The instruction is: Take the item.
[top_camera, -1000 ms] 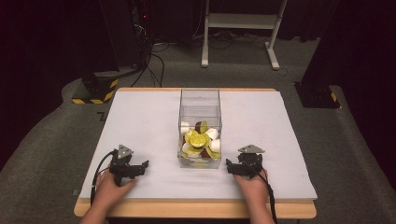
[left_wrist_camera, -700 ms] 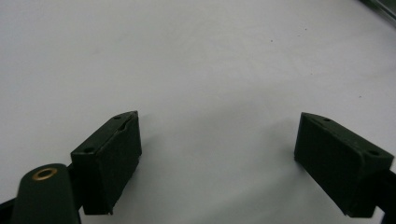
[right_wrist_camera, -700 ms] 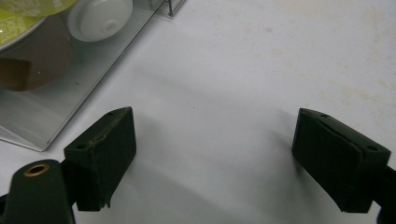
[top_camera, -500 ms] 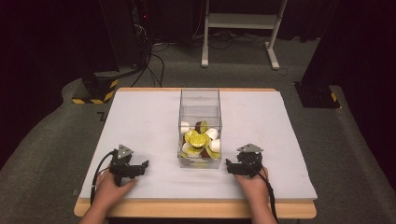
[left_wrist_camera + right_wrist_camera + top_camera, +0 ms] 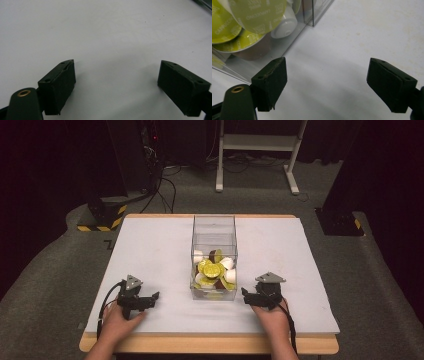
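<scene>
White-topped table [image 5: 150, 245] with a wooden edge, set on grey carpet among dark stands. At its middle, a tall clear plastic box [image 5: 214, 227], open at the top, lower half heaped with coffee capsules [image 5: 211, 269]: lime-green foil lids printed "cappuccino", white cups, a few brown ones. Left gripper [image 5: 150, 298] resting on the table well to the left of the box, held in the left hand [image 5: 114, 319] near the front edge, jaws spread wide over bare white surface with nothing between. Right gripper [image 5: 246, 296] held in the right hand [image 5: 270, 316], just beside the box's front right corner, jaws likewise wide apart and gripping nothing. In the right gripper view, one jaw close against the clear wall, capsules pressed up behind it.
</scene>
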Tool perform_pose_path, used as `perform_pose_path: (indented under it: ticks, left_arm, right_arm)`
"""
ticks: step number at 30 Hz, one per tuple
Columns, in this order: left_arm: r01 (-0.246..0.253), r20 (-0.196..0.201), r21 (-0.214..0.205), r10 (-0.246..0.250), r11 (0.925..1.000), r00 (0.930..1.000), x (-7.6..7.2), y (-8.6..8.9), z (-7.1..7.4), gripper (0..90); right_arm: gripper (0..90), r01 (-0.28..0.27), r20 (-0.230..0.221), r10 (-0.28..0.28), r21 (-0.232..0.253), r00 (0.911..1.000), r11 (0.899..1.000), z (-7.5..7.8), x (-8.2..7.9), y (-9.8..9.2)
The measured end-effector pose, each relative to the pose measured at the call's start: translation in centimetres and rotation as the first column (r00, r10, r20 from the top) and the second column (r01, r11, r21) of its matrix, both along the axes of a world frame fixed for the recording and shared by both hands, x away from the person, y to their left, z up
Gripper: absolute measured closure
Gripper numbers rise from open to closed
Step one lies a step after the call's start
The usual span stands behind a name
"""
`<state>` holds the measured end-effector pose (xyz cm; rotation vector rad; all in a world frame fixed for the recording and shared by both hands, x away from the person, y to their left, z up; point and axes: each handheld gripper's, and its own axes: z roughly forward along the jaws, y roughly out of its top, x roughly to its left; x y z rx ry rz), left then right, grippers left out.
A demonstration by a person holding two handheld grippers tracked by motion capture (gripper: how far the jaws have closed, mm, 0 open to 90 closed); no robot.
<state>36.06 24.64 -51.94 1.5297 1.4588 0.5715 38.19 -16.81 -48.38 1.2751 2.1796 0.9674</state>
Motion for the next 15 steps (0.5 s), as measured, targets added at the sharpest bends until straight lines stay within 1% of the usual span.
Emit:
perform_pose_path:
  ticks: [9,11,15]
  left_arm:
    - [0.000,0.000,0.000,0.000,1.0000,1.0000,0.0,0.0,0.0,15.0]
    - [0.000,0.000,0.000,0.000,1.0000,1.0000,0.0,0.0,0.0,15.0]
    - [0.000,0.000,0.000,0.000,1.0000,1.0000,0.0,0.0,0.0,15.0]
  right_arm:
    - [18.6,-0.013,0.040,0.013,0.018,0.9991,1.000,1.0,-0.4,-0.3]
    - [20.2,-0.018,0.041,0.017,0.027,0.9990,0.999,1.2,-0.4,-0.4]
    - [20.3,-0.020,0.049,0.018,0.027,0.9986,0.999,1.7,-0.5,-0.4]
